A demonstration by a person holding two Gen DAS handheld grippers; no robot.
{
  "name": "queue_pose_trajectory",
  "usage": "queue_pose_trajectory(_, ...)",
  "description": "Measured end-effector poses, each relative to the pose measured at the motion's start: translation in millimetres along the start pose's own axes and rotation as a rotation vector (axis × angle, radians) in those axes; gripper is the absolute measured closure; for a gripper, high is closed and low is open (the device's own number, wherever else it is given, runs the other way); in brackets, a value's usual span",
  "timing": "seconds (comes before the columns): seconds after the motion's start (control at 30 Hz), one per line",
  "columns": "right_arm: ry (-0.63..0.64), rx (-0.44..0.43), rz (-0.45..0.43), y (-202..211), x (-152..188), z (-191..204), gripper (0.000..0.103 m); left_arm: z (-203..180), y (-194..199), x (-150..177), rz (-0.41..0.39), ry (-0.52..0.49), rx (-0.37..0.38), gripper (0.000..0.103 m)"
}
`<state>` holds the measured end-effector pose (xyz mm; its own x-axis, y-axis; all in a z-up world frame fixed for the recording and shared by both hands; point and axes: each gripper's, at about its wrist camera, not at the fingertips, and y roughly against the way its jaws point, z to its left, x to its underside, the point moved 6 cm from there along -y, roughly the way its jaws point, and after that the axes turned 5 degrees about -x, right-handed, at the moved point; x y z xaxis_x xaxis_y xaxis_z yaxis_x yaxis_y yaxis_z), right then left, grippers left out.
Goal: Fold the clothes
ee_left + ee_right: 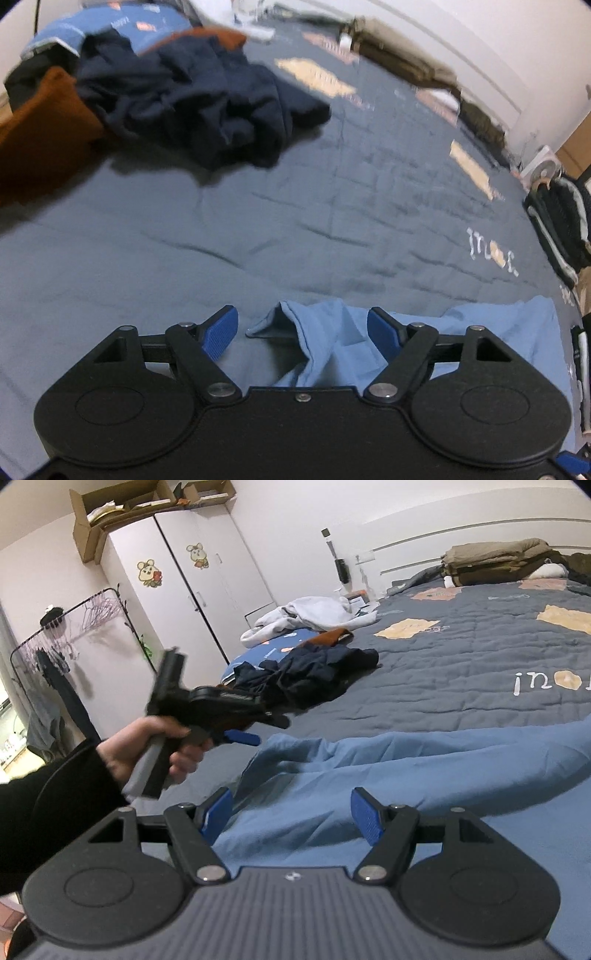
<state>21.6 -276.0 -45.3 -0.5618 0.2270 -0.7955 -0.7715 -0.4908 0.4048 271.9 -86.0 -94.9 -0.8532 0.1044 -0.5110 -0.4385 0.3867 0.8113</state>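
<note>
A light blue garment (406, 768) lies crumpled on the grey quilted bed (461, 664). In the left wrist view its sleeve end (280, 325) points away between the fingers of my left gripper (301, 317), which is open just above it, pads apart from the cloth. The right wrist view shows the same left gripper (258, 729) in a person's hand (147, 753), at the garment's left end. My right gripper (291, 801) hovers open over the blue cloth, holding nothing. A heap of dark navy clothes (207, 107) (310, 672) sits farther up the bed.
A rust-brown garment (44, 122) lies beside the navy heap, with a white one (314, 613) beyond it. Folded olive blankets (495, 561) rest at the headboard. A white wardrobe (192, 590) and a clothes rack (55, 635) stand left of the bed. A black bag (561, 221) lies past the bed's right edge.
</note>
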Motion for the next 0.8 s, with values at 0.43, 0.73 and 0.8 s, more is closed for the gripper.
queue_pose_trajectory(0.43, -0.036, 0.022, 0.014, -1.0, 2.1, -15.2, 0.033, -18.3, -33.4, 21.1, -0.008, -0.175, 0.02, 0.091)
queue_pose_trajectory(0.73, -0.045, 0.015, 0.004, 3.7, -0.6, -14.8, 0.033, -83.9, 38.7, 106.1, -0.18, -0.697, 0.137, 0.095)
queue_pose_trajectory(0.8, -0.046, 0.015, 0.009, 3.2, -0.6, -15.0, 0.033, -96.9, 46.7, 132.4, -0.155, -0.814, 0.147, 0.095)
